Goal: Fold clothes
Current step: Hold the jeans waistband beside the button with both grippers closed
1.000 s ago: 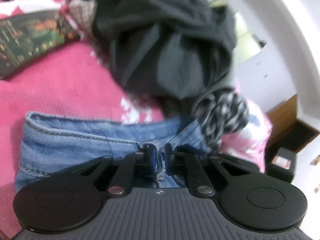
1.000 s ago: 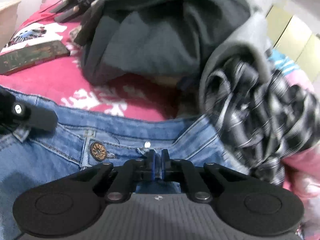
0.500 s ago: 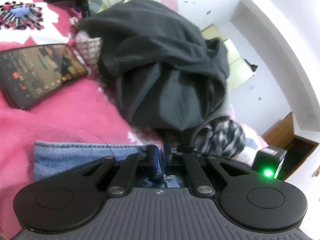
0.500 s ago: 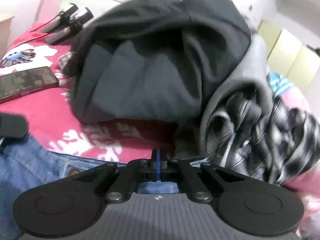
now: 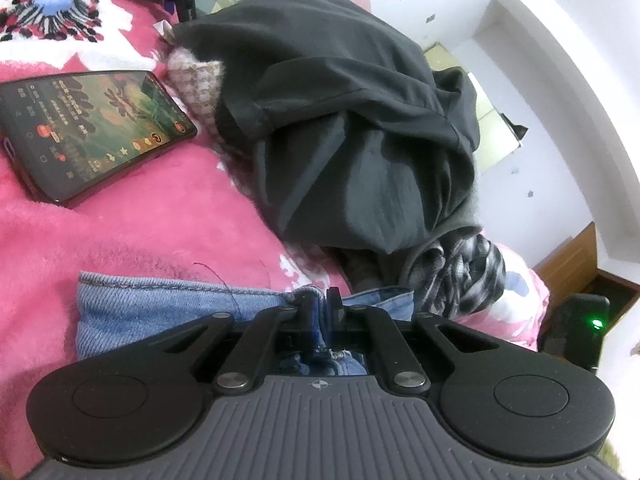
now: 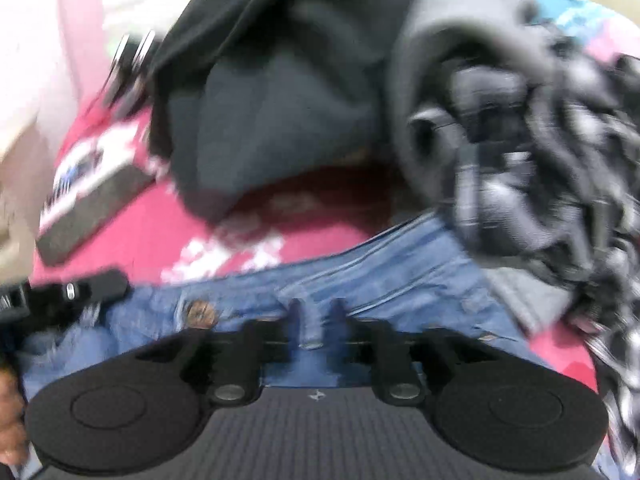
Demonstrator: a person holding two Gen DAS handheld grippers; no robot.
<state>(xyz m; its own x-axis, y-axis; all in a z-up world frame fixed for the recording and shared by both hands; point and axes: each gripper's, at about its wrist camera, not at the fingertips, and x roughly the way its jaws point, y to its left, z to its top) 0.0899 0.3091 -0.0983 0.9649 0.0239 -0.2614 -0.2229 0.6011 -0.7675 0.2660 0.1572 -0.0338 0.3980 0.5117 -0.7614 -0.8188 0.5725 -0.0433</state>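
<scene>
- The left gripper [image 5: 320, 304] is seen pinched shut on a fold of the blue jeans [image 5: 160, 308]; denim is bunched between its 2 fingertips at the waistband edge.
- The jaws of the right gripper [image 6: 316, 312] have just been opening; they are now seen apart, with a strip of denim between them that is not pressed by the pads.
- The jeans are spread on the pink blanket [image 5: 120, 224], directly under both grippers, with the waistband turned toward the clothes heap.
- A metal button [image 6: 201, 313] is visible on the waistband, just left of the right gripper in its own blurred view.
- A heap of dark grey garments [image 5: 352, 120] is piled behind the jeans, and a black-and-white plaid garment [image 5: 464, 276] is tucked beneath its right side, touching the denim.
- A phone [image 5: 92, 128] with a lit screen is lying flat on the blanket, left of the heap and well apart from the jeans.
- A black device with a green light [image 5: 576, 332] is seen at the right edge of the left view.
</scene>
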